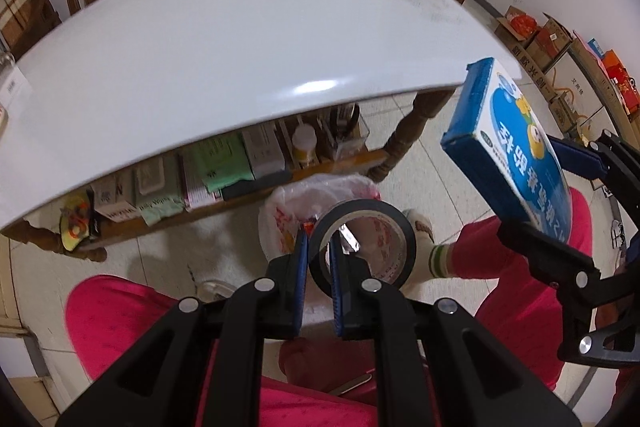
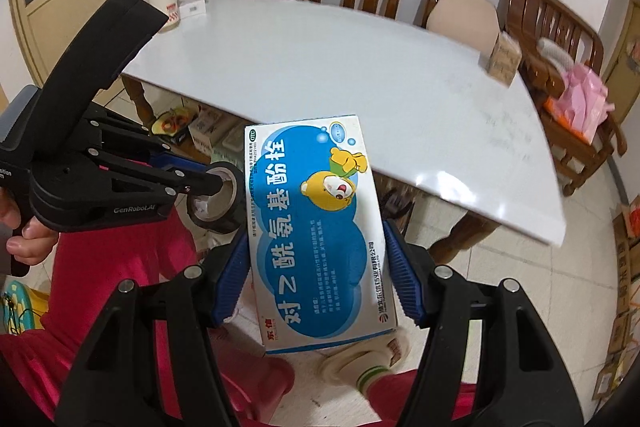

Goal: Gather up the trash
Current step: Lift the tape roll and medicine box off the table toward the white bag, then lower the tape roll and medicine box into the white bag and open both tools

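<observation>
White table (image 1: 240,39) behind — tape roll (image 1: 362,247) pinched by left gripper (image 1: 318,263), box (image 2: 316,227) clamped by right gripper (image 2: 316,291).

Black tape roll (image 1: 362,247), blue-and-white cartoon-bear box (image 2: 316,227), seemingly red-printed white bag (image 1: 288,207).
</observation>
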`<action>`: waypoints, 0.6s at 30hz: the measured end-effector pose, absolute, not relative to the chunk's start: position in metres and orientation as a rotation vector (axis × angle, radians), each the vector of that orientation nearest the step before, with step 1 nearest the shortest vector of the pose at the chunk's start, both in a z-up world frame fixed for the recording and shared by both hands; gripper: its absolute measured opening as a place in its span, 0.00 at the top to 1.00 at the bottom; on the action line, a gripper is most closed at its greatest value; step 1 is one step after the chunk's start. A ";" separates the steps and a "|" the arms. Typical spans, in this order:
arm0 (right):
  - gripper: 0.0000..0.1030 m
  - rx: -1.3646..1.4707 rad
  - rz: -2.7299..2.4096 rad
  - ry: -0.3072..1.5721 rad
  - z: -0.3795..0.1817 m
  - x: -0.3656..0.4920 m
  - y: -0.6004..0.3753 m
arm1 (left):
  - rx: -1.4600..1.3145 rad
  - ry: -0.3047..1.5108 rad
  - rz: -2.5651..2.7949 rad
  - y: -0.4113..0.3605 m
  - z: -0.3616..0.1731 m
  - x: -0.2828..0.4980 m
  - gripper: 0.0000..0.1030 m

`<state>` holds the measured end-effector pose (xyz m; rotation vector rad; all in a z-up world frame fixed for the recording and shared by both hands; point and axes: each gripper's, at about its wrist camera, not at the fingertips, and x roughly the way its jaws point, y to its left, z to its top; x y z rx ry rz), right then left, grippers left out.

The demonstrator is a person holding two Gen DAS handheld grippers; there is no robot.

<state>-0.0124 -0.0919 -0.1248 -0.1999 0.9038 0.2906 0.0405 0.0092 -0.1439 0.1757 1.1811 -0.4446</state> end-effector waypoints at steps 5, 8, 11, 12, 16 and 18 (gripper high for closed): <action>0.39 -0.158 0.266 0.957 -0.157 -0.008 -0.097 | 0.170 1.255 -0.441 0.008 -0.177 0.047 0.89; 0.39 -0.137 0.248 0.990 -0.177 -0.003 -0.099 | 0.166 1.280 -0.433 0.006 -0.192 0.050 0.89; 0.39 -0.132 0.225 1.016 -0.198 0.003 -0.102 | 0.151 1.315 -0.434 0.006 -0.210 0.055 0.89; 0.39 -0.131 0.220 1.023 -0.202 0.003 -0.102 | 0.150 1.324 -0.433 0.005 -0.215 0.056 0.89; 0.39 -0.112 0.205 1.075 -0.230 0.015 -0.105 | 0.145 1.371 -0.426 0.004 -0.239 0.063 0.89; 0.39 -0.114 0.197 1.096 -0.243 0.021 -0.105 | 0.139 1.393 -0.419 0.003 -0.250 0.067 0.89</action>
